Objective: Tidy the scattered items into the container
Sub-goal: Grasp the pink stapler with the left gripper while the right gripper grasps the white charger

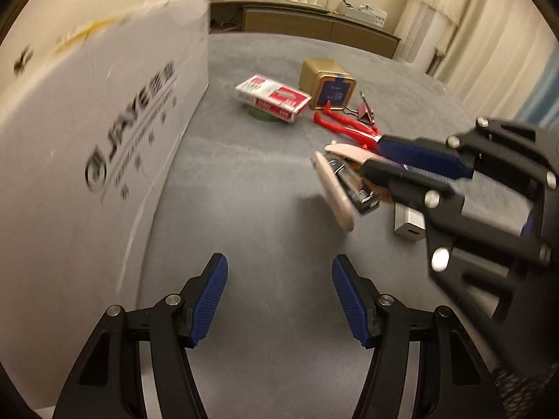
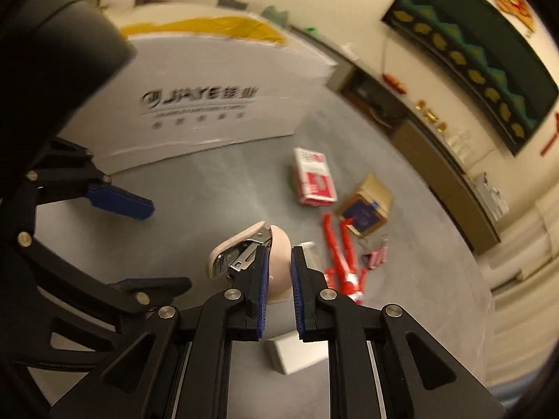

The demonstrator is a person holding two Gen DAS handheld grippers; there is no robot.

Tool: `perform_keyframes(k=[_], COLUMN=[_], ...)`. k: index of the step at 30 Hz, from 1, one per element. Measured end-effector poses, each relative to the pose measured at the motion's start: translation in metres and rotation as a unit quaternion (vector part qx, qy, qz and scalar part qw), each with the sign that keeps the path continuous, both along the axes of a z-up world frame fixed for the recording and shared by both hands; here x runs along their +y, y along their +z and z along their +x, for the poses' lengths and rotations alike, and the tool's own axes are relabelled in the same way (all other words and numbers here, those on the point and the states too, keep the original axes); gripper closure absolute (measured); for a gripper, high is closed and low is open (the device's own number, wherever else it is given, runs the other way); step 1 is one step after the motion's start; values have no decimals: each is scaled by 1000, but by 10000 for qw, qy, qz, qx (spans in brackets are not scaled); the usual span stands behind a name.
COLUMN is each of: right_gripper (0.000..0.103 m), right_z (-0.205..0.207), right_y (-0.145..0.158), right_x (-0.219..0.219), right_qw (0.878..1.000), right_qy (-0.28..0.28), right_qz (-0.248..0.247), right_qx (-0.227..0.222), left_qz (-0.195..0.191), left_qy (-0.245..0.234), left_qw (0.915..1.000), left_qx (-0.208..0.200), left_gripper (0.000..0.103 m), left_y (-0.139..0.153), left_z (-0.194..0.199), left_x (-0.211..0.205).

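Pink plastic stapler [image 2: 241,255], sprung open, hangs clamped in the right claw [image 2: 279,279] above the grey desk [image 2: 216,188], apparently bound for the white cardboard box [image 2: 195,104]. Left claw [image 1: 279,296] waits wide and empty beside it.

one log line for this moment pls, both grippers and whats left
right gripper: shut on stapler, lifted | left gripper: open, empty | box: at left | on table: pliers, tin

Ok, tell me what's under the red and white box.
A dark green, round-edged thing pokes out beneath the red and white box. Only its rim shows; the box covers the rest, so what it is stays unclear.
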State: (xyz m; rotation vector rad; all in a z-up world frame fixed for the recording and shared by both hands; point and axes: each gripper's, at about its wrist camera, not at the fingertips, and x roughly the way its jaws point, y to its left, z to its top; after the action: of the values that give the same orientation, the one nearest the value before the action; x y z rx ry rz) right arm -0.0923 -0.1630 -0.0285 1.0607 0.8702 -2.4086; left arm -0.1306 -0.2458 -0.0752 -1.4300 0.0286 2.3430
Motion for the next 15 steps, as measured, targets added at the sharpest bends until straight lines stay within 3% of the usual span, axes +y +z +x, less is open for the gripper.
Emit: perform_keyframes(k=[3,4,7,8,10,12,15], right_gripper=[90,90,90,90,88,73,70], right_z=[-13,-13,-13,-15,-17,-23,-50], right_y=[1,6,3,3,4,8,28], right_x=[1,7,8,9,10,15,52], right_qw=[9987,9990,9934,9938,9969,9981,9846], right_qy=[-33,-56,-40,0,147,187,-428], right_qz=[-171,-30,1145,1108,715,28,-1335], right_qx=[-483,-454,31,5,-279,-591,-1041], left_qz=[30,70,314,402,548,640,700], left_qy=[86,117,207,222,288,344,345], left_qw=[9998,9996,9988,9986,9979,9973,9969], left_qx=[170,250,306,275,190,100,49], left_gripper=[40,40,40,40,40,40,40], left_y=[6,10,15,14,11,9,8], left_z=[2,3,5,5,5,3,1], left_x=[-3,-5,-7,-7,-8,-8,-8])
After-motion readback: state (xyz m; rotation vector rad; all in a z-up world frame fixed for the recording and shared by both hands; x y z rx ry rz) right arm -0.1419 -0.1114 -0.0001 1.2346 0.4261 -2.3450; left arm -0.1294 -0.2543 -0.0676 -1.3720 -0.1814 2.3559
